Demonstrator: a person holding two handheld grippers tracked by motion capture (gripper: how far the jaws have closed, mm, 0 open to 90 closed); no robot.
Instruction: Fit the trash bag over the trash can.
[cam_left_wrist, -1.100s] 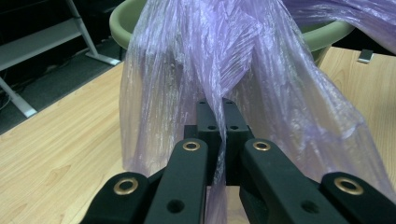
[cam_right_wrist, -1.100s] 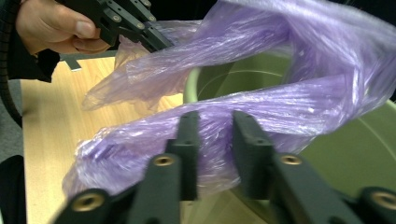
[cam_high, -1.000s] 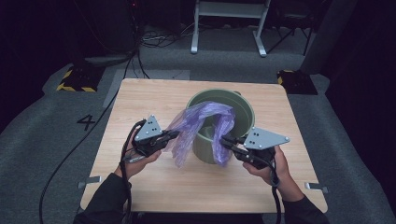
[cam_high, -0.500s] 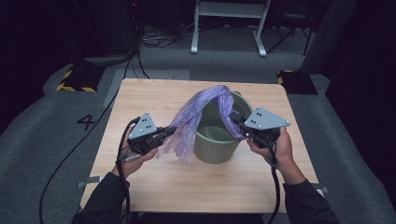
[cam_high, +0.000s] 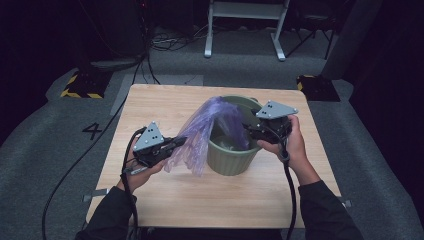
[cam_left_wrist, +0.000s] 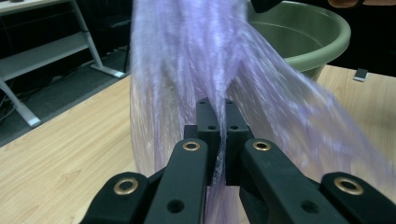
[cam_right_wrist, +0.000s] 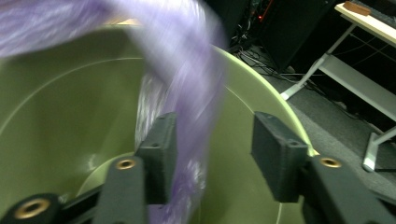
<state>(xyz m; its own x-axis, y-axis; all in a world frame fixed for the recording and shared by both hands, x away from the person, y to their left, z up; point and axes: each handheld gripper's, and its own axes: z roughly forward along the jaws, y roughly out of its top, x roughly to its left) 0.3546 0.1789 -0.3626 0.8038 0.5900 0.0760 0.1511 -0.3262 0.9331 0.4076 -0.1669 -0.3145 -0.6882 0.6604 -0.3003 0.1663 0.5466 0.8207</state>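
A thin purple plastic bag drapes from the top of a green bucket down over its left rim on the wooden table. My left gripper is left of the bucket, shut on the bag's lower part; in the left gripper view the pads pinch the purple film, with the bucket behind. My right gripper hovers over the bucket's right rim. Its jaws have just been opening; blurred bag film hangs loose between them over the bucket's inside.
The table stands on grey carpet with a "4" mark at left. A white metal frame and black cases stand beyond the far edge. Black cables trail from both grippers toward the person.
The right gripper has moved away from the person, from the bucket's near side to above its right rim, and its jaws have parted. The bag now arches over the bucket. The left gripper stayed put.
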